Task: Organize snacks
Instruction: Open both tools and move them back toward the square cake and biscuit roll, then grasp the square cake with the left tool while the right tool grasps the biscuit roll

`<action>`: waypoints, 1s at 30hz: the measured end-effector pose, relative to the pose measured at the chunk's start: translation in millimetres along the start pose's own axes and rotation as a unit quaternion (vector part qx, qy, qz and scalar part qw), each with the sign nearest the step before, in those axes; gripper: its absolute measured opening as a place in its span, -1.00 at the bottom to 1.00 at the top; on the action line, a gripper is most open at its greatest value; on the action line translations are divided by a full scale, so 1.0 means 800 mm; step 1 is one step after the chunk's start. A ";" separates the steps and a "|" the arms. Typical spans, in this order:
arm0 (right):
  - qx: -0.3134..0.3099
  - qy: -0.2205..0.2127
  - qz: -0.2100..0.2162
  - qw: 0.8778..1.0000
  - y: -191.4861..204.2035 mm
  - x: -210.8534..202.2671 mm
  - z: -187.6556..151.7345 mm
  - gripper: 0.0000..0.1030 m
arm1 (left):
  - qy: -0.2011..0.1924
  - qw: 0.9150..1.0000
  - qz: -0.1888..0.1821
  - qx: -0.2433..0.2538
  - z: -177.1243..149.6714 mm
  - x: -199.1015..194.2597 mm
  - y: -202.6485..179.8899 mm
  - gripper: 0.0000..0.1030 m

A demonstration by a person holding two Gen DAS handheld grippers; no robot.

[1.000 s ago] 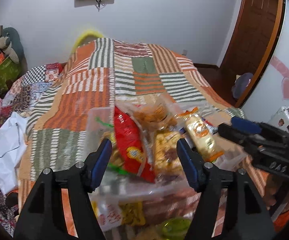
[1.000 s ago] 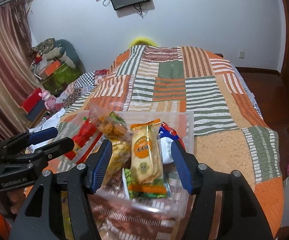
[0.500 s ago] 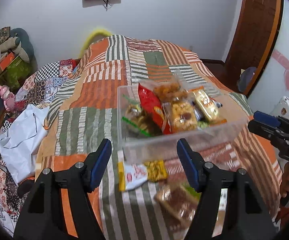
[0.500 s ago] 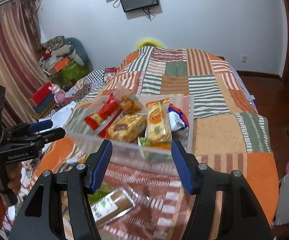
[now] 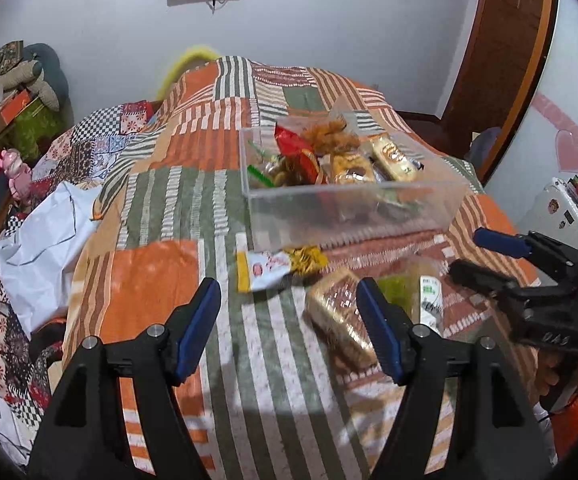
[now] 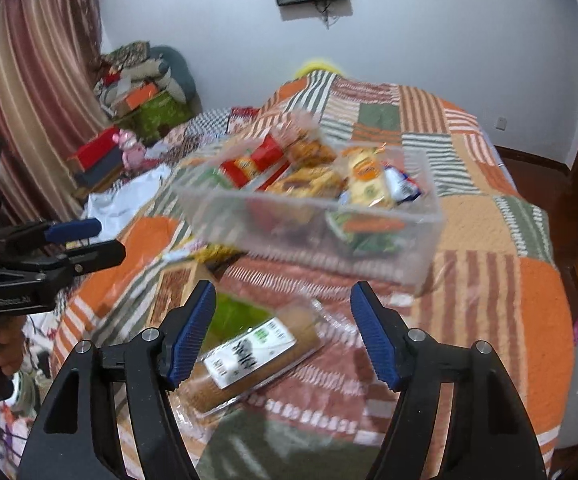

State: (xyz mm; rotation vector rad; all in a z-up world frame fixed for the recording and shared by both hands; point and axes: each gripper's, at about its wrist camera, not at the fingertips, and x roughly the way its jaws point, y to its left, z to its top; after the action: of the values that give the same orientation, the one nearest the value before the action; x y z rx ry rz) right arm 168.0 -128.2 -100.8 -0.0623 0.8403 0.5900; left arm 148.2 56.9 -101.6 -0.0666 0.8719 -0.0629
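Bedroom, bed [image 5: 161, 200] under patchwork quilt. Clear bin [image 5: 349, 196] of snacks on quilt. Loose packets in front: wafer pack [image 6: 249, 356], yellow-white pack [image 5: 273, 268]. Left gripper [image 5: 289, 328] released, fingers just widened, holding nothing. Right gripper [image 6: 283, 332] released, fingers just widened, above wafer pack, not gripping.

Beyond the right tongs [image 6: 283, 332], the clear box [image 6: 393, 256] is smeared by motion, so the packets low inside it behind the near wall cannot be told apart. The label on the brown packet [image 6: 249, 360] lying between those tongs is too blurred to read, and their left arm covers its near end. Another brown packet [image 5: 337, 316] lies partly behind the right finger of the left tongs [image 5: 289, 324], its print unreadable. The bed [image 5: 161, 280] runs out past the bottom edge under both tongs. Only a fingertip of the hand [image 6: 7, 344] shows at the left edge.
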 end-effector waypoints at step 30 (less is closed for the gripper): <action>0.033 0.054 0.031 0.998 -0.022 0.005 -0.045 0.48 | 0.041 0.999 -0.034 0.003 -0.026 0.062 -0.044 0.39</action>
State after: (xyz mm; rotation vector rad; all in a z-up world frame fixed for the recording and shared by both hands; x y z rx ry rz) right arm 154.2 -151.3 -130.9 -0.0086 0.9692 0.6200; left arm 163.3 17.1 -149.4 -0.0885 0.9517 -0.1320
